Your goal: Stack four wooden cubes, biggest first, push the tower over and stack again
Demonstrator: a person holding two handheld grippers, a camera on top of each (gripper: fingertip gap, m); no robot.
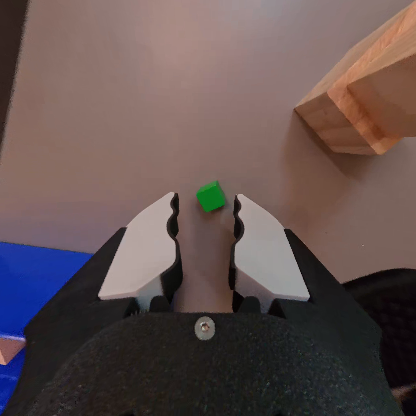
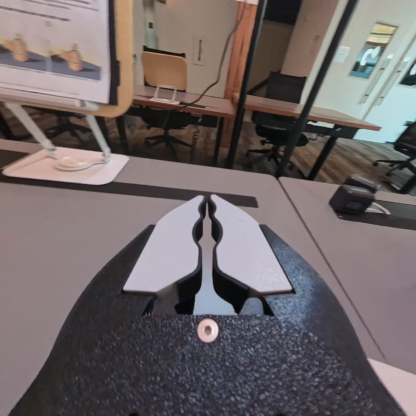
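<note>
A: Looking down past the left gripper, what lies at its tips?

B: A small green cube sits on the grey-brown table, just ahead of the spread fingertips and roughly centred in the gap. Both white fingers stand clear of it, with bare table showing on each side, so the gripper is wide open and grips nothing.

A: What else is near that cube?

B: A pale wooden block lies well apart, toward the upper right. A blue sheet covers the lower left corner, with a bit of another wooden piece resting on it at the frame's edge.

A: And the right gripper?

B: Its two fingers are closed tip against tip, with nothing between them. It hangs over the table, pointing at a dark strip that runs across the surface.

A: What surrounds it?

B: A white stand holding a printed sheet is at the far left. A small black box sits on the neighbouring table to the right. Behind are desks and office chairs, blurred.
</note>
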